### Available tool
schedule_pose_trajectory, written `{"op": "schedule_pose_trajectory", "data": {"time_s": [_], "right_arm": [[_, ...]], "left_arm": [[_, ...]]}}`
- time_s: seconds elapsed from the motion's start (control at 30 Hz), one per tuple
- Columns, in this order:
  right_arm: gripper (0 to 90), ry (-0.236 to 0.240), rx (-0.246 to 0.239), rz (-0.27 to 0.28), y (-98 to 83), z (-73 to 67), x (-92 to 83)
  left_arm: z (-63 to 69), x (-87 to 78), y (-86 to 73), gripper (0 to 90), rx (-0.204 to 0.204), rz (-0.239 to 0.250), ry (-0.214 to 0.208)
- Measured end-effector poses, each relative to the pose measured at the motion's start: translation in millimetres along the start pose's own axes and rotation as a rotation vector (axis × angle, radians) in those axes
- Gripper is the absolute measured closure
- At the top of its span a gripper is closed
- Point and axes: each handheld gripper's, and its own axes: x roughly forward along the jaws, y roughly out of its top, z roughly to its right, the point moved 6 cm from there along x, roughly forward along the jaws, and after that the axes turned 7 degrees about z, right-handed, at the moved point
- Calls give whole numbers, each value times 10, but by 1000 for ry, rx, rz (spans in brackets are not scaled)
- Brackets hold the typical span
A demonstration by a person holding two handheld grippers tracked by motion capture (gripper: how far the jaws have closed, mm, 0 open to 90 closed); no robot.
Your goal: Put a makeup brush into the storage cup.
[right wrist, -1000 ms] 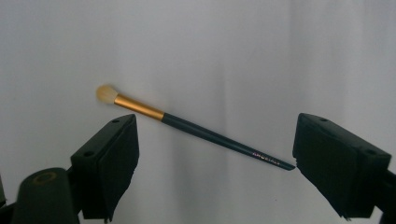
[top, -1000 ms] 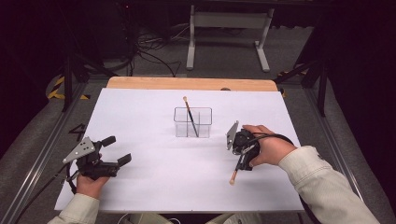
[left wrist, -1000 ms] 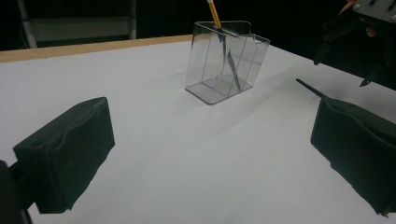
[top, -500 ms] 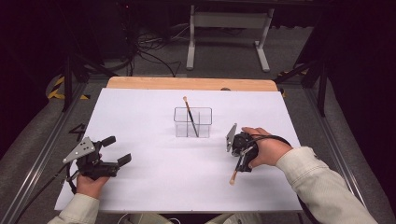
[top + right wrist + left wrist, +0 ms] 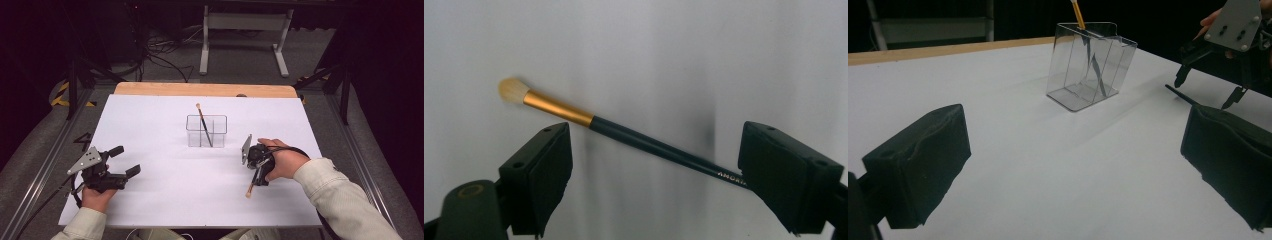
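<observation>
A makeup brush (image 5: 644,142) with pale bristles, a gold ferrule and a dark handle lies flat on the white table. My right gripper (image 5: 659,140) hangs over it, open, jaws straddling the handle without touching it. From above, the right gripper (image 5: 258,176) points down at the brush (image 5: 249,189), right of centre. A clear plastic holder (image 5: 206,131) stands mid-table with a second brush (image 5: 202,119) leaning in it. My left gripper (image 5: 120,161) rests open at the left near edge, nothing between its jaws. From the left gripper (image 5: 1075,155) I see the holder (image 5: 1090,65) ahead.
The white sheet (image 5: 165,115) covers the table, with a wooden strip (image 5: 200,90) along the far edge. Beyond it the floor holds cables and a metal stand (image 5: 245,22). The right gripper (image 5: 1230,47) appears at the right of the left gripper view.
My right hand has edged slightly toward the near edge above the brush. The brush, the holder and the left gripper have not moved.
</observation>
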Motion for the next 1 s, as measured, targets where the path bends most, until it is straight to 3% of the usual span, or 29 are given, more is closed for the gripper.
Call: {"op": "schedule_pose_trajectory", "data": {"time_s": [0.7,1.0], "right_arm": [[172,27,3,-32,-40,5,128],[212,15,-8,-45,-48,18,140]], "left_arm": [[-1,0,-1,1,1,0,2],[1,-2,-2,1,0,-1,3]]}}
